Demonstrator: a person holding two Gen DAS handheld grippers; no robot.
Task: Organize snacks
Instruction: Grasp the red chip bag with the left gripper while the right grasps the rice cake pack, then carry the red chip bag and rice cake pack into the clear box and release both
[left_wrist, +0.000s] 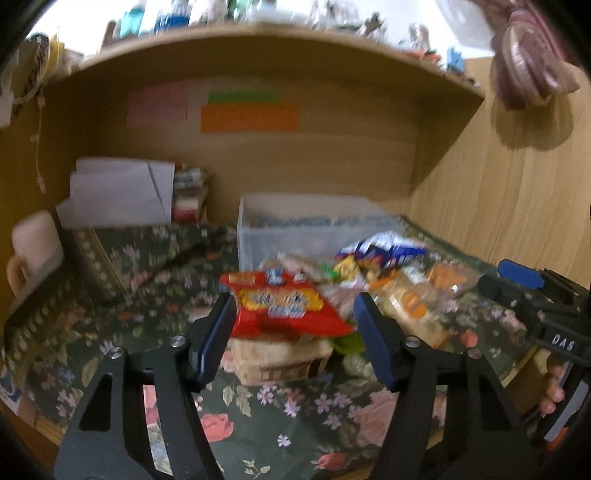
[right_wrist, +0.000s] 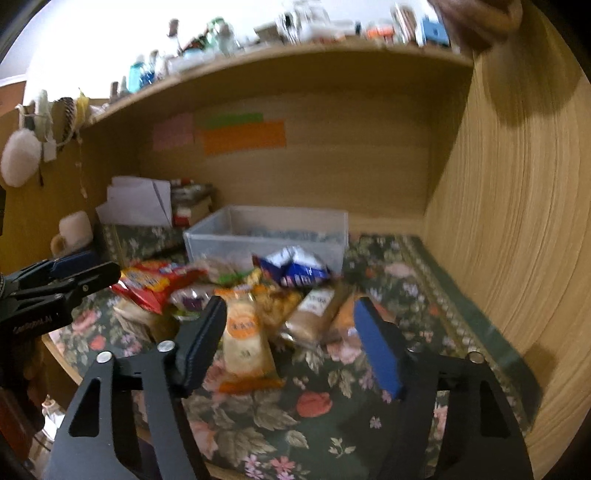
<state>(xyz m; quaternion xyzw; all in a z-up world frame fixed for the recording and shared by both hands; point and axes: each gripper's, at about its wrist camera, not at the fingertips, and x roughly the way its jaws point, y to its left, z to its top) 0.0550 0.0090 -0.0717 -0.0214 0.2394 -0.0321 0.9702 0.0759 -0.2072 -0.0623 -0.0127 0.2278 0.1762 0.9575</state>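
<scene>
Left gripper (left_wrist: 293, 325) stands wide open, empty, jaws framing the red snack bag (left_wrist: 286, 308) atop the pile on the floral cloth (left_wrist: 258, 424). Right gripper (right_wrist: 290, 336) likewise open and empty — the orange-labelled packet (right_wrist: 245, 343) lies between its fingers, not gripped. Clear bin (right_wrist: 266, 236) sits just behind the pile. Judgement: packets are light, crinkly, slippery, contents crushable — pinch a sealed edge or the flat middle, gently.
</scene>
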